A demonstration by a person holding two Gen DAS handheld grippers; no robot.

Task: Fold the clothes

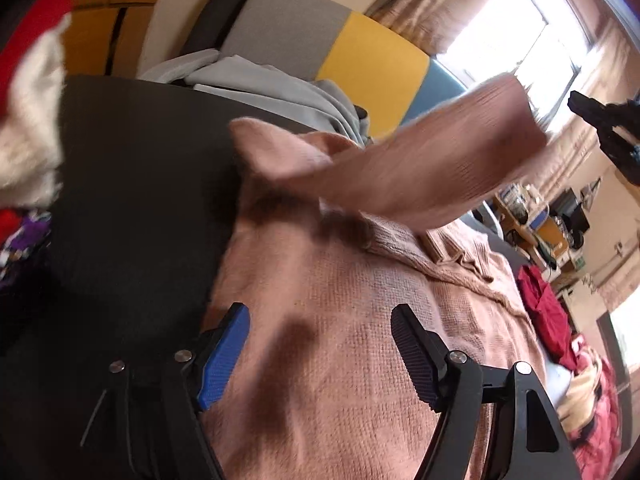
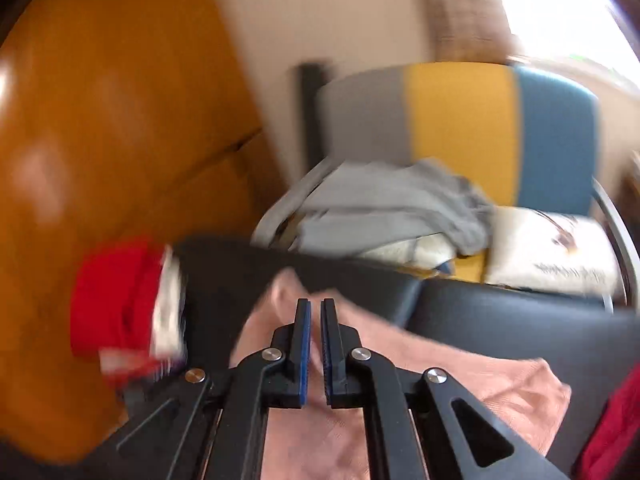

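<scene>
A pink knitted sweater lies spread on a dark padded surface. My left gripper hovers open just above its body, with nothing between the fingers. One pink sleeve is up in the air, blurred, stretching toward the upper right. My right gripper shows at the right edge, a short gap away from the sleeve's cuff. In the right wrist view my right gripper has its jaws almost together with no cloth seen between them, and the sweater lies beneath it.
A chair with a grey, yellow and blue back stands beyond the surface, holding a grey garment and a pale cushion. Red and white clothes lie at the left, dark red clothes at the right. An orange wooden panel stands at the left.
</scene>
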